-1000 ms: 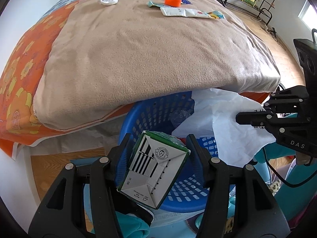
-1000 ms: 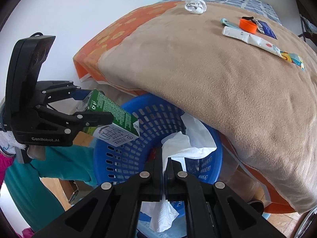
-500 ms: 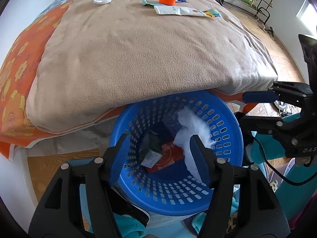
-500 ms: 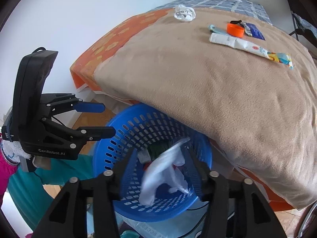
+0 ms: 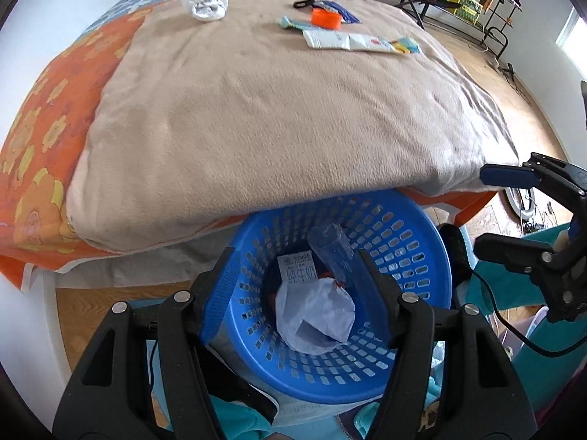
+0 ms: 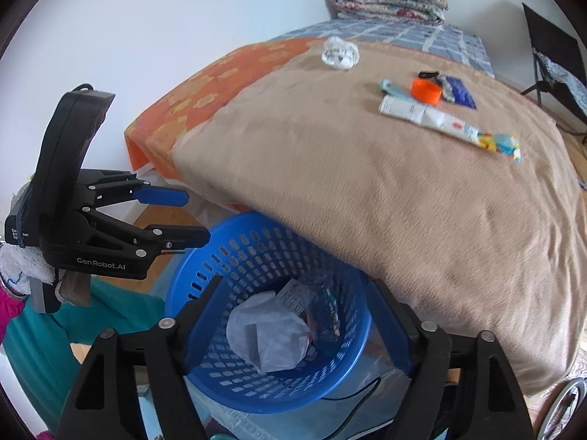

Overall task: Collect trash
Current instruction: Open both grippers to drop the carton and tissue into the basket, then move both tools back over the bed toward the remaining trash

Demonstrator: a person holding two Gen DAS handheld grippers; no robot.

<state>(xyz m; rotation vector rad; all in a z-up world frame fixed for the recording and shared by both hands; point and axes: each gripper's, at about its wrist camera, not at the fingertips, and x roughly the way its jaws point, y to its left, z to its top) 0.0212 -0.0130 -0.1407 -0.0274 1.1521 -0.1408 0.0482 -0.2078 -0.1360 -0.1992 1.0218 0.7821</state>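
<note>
A blue perforated basket (image 5: 403, 242) (image 6: 205, 267) stands on the floor at the bed's near edge. In it lie a crumpled white bag (image 5: 315, 315) (image 6: 268, 337), a milk carton (image 5: 297, 267) and a clear plastic bottle (image 5: 332, 249). My left gripper (image 5: 293, 282) is open and empty above the basket; it also shows in the right wrist view (image 6: 190, 216). My right gripper (image 6: 293, 315) is open and empty over the basket; it also shows in the left wrist view (image 5: 484, 212). On the beige blanket (image 5: 293, 110) lie a white crumpled wad (image 5: 205, 3) (image 6: 339, 53), an orange tape roll (image 5: 324, 18) (image 6: 425, 91) and a white tube (image 5: 352, 42) (image 6: 433, 117).
A blue packet (image 6: 456, 90) and a teal wrapper (image 6: 390, 88) lie by the tape roll. A folded quilt (image 6: 389, 0) sits at the bed's head. Chairs and a drying rack (image 5: 469, 0) stand beyond the bed. Teal cloth (image 6: 44, 344) is beside the basket.
My left gripper opened and dropped the milk carton into the basket. My right gripper opened and dropped the white bag into it. Both now hover open above.
</note>
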